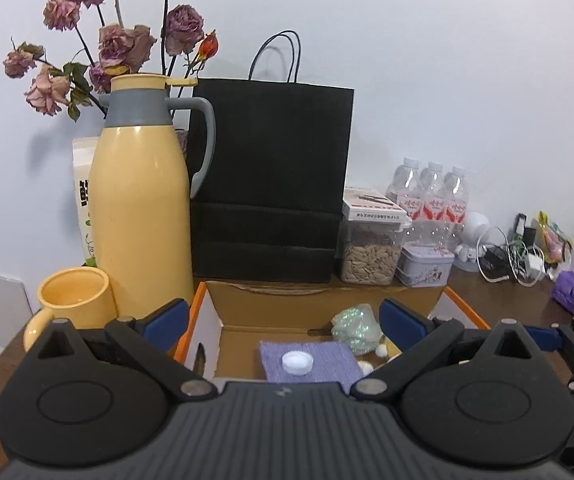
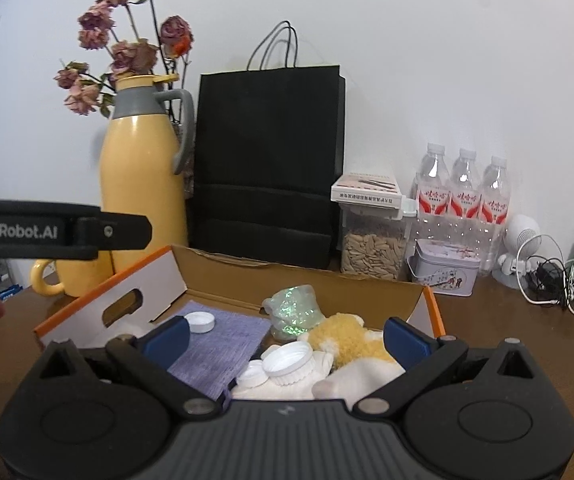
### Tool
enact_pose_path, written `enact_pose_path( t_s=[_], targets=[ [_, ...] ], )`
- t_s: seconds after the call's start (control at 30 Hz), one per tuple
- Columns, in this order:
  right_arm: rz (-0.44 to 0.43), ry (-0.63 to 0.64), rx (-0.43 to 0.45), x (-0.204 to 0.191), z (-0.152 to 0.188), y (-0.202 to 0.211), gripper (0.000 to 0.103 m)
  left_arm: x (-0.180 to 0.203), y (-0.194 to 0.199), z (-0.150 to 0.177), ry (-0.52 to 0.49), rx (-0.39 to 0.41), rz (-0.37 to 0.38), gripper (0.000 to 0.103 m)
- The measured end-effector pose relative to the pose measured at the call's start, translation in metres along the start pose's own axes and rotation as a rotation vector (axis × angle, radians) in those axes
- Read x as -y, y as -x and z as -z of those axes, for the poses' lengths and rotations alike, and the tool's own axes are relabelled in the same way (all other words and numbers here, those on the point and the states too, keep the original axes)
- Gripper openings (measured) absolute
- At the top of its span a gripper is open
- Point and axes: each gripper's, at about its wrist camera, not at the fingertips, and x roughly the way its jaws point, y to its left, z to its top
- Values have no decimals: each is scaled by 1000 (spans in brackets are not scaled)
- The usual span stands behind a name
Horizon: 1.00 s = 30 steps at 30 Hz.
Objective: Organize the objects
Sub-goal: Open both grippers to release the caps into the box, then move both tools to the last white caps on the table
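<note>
Brown tabletop (image 2: 487, 320) against white wall (image 2: 427, 60)

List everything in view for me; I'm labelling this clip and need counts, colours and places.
cardboard box: 1, brown with orange edge, table centre
cloth: 1, purple, in box
bottle caps: 3, white, in box, one on cloth
plush toy: 1, yellow, in box
glittery bag: 1, greenish, in box
thermos: 1, yellow, left of the paper bag
mug: 1, yellow, beside thermos
paper bag: 1, black, behind box
water bottles: 3, clear, back right
left gripper: open
right gripper: open
</note>
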Motion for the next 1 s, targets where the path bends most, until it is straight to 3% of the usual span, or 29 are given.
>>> enact_pose_path(
  t_s=[0.2, 0.5, 0.77, 1.0],
  targets=[
    [-13, 59, -42, -7, 14, 18, 103, -9, 20, 10, -57, -31, -6, 103],
    [-62, 117, -150, -19, 47, 36, 103, -31, 43, 39, -51, -113, -18, 103],
    [-111, 139, -232, -36, 69, 37, 103, -43, 41, 82, -26, -223, 3, 103],
    [-132, 137, -285, -45, 80, 27, 103, -48, 37, 101, -9, -264, 10, 103]
  ],
)
